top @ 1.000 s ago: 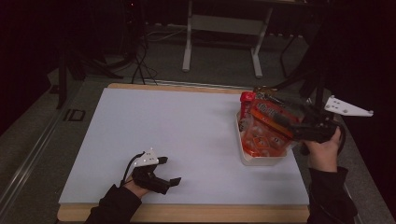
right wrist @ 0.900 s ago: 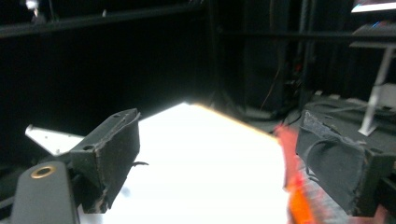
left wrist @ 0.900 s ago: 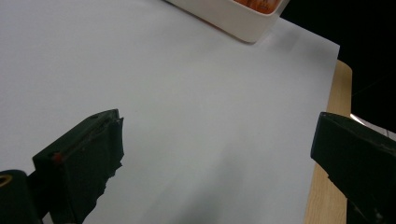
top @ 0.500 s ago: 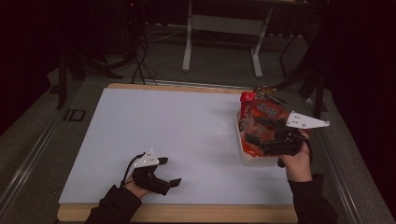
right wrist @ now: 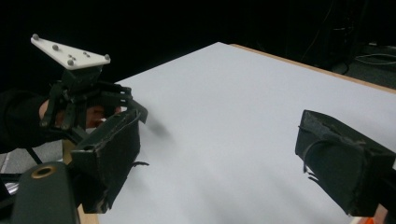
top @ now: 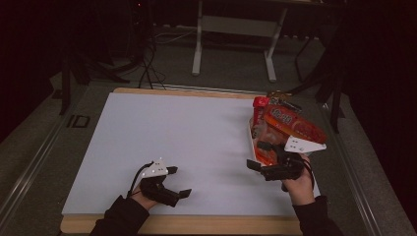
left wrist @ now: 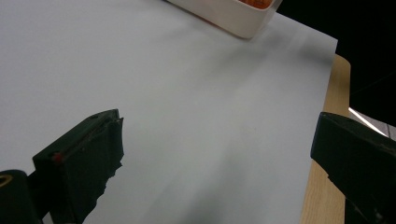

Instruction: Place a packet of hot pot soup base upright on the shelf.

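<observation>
While the white sheet [top: 187,147] on the table lies bare between the two hands, the white tub [top: 256,147] of orange-red snack packets [top: 290,125] sits just behind and beside the right claw [top: 259,156], its long side running away from the person. That claw, jaws spread and empty, is far nearer than the left claw [top: 178,183], also spread, well apart.

My jaws are matt black on both grippers, left [top: 178,183] and right [top: 255,156], each topped with a pale grey plate dotted with small studs. The sheet [top: 167,142] under them is plain white, edged by light tan wood [top: 187,226]. The tub [left wrist: 229,14] is cream-white; the packets [top: 290,125] in it are orange-red with white lettering.
</observation>
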`<state>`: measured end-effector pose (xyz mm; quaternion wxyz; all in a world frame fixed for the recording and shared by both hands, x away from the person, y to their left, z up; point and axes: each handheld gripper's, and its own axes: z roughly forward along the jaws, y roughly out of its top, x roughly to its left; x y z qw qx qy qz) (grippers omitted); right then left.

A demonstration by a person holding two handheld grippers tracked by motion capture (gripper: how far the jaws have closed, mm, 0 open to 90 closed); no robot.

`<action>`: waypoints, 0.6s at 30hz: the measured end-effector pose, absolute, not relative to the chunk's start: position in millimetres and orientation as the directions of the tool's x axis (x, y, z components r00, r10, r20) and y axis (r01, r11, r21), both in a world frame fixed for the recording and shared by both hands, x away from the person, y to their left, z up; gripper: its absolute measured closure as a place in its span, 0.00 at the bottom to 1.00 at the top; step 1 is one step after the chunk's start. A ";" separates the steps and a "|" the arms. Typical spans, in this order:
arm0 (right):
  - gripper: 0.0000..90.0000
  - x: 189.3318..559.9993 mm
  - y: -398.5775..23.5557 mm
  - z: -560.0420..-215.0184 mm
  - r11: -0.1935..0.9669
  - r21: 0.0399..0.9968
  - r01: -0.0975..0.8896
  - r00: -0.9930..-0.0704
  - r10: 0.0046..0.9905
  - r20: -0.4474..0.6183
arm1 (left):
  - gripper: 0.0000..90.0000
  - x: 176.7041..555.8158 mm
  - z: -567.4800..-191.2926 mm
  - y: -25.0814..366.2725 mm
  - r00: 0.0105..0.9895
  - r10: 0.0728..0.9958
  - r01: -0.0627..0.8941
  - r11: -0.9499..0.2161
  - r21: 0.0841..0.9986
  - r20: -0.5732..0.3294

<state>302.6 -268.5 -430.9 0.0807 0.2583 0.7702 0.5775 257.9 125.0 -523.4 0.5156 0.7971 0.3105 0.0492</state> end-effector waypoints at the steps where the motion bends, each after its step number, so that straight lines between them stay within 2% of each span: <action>1: 0.15 302.1 -269.9 -433.3 0.196 0.930 0.311 -0.850 0.496 0.180 | 0.03 257.9 -523.3 125.0 0.803 0.546 0.443 -0.277 0.853 -0.240; 18: 0.15 291.4 -275.2 -461.0 0.232 0.910 0.343 -0.845 0.500 0.191 | 0.03 257.0 -523.4 124.8 0.806 0.542 0.441 -0.281 0.852 -0.238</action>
